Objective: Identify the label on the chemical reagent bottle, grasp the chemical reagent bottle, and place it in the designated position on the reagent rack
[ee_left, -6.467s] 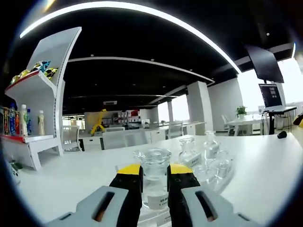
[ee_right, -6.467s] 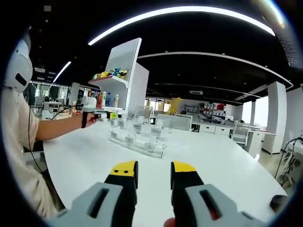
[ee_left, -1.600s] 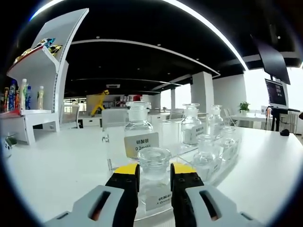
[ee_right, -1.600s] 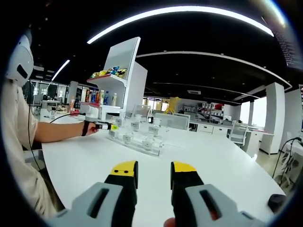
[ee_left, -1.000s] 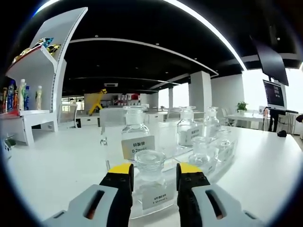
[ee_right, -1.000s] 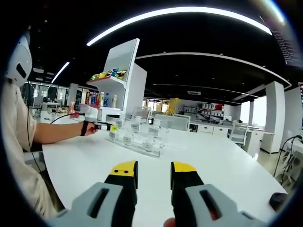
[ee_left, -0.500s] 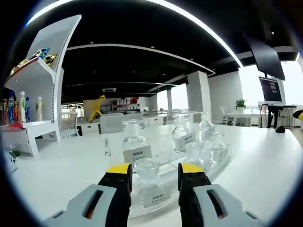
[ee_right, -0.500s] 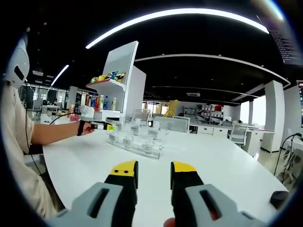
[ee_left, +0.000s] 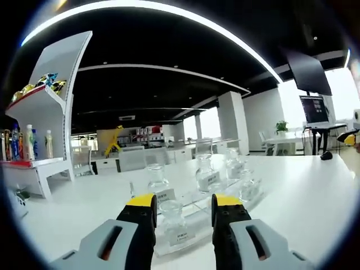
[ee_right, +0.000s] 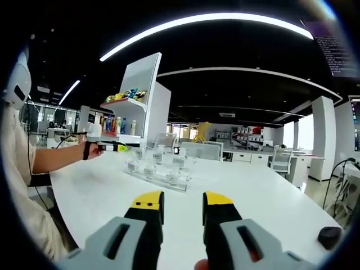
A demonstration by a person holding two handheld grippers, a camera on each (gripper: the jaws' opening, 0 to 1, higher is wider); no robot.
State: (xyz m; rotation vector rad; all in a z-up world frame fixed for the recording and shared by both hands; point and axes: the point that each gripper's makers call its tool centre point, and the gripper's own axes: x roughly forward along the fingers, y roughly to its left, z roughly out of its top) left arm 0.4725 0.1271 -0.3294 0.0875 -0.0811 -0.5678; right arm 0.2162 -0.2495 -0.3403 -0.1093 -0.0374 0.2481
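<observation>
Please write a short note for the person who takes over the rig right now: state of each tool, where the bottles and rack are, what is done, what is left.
Left tool: open, holding nothing, just short of the clear reagent rack.
Right tool: open, holding nothing, over bare white table.
Nearest bottle stands in the rack's front row between the left tool's jaws, untouched, label facing the camera.
More bottles stand in the rack; I see no bottle loose on the table.
Left to do: check each label against its slot.

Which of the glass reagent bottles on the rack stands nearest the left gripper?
The small stoppered bottle in the front row, framed between the left gripper's open jaws; the taller labelled bottles stand behind it.
</observation>
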